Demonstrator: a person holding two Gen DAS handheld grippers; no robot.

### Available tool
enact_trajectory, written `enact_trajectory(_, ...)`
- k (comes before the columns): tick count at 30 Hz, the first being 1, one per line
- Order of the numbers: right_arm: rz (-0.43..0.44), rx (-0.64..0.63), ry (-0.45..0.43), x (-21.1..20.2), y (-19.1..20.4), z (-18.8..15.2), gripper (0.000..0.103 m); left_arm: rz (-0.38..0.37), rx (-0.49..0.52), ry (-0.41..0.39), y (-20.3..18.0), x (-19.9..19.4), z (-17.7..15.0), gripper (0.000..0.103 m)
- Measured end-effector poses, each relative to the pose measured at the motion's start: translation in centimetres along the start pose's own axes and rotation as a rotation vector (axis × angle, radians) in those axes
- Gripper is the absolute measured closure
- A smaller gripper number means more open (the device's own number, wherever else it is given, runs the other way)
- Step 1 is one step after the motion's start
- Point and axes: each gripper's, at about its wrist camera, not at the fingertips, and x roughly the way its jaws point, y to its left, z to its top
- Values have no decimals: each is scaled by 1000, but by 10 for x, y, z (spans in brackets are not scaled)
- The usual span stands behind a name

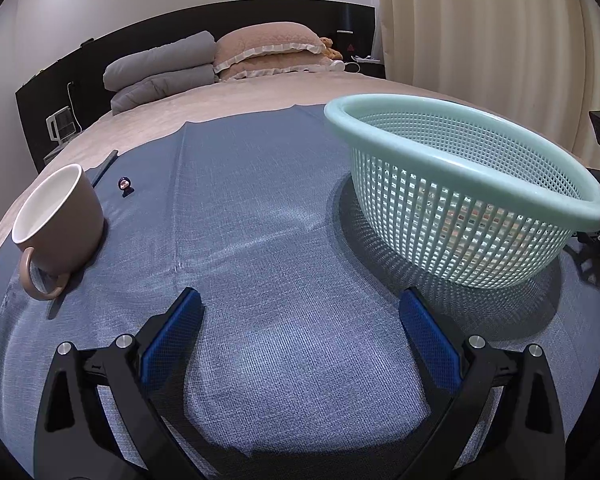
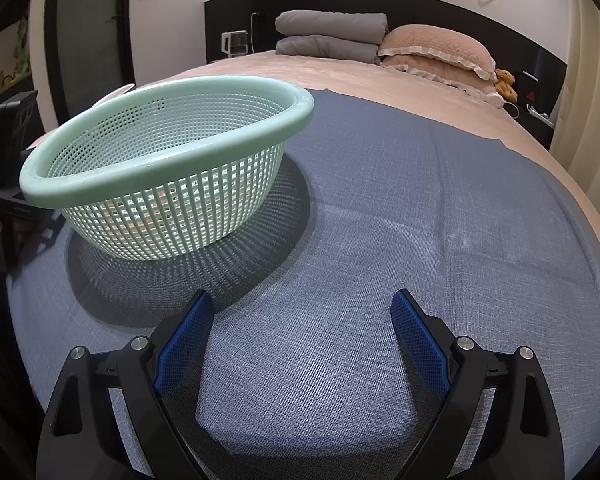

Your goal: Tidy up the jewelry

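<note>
A pale green mesh basket (image 1: 460, 184) stands on a blue cloth (image 1: 260, 240) spread over a bed. In the right wrist view the same basket (image 2: 168, 184) is at the left. A small dark jewelry piece (image 1: 125, 186) lies on the cloth far left, beside a beige cup (image 1: 62, 220) with a white inside. My left gripper (image 1: 300, 304) hovers open over bare cloth, nothing between its blue pads. My right gripper (image 2: 302, 308) is open too, just right of the basket, over bare cloth. What lies inside the basket is hard to tell through the mesh.
Folded grey blankets (image 1: 160, 68) and frilled pink pillows (image 1: 268, 48) sit at the head of the bed by a dark headboard (image 2: 420, 0). A curtain (image 1: 480, 40) hangs at the right. The other gripper's black body (image 2: 8, 152) shows behind the basket.
</note>
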Motion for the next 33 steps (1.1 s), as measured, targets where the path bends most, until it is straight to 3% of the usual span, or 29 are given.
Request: enact_trajectory(33, -2, 9, 11, 1, -2, -3, 13, -14, -1, 12, 7, 7, -4, 6)
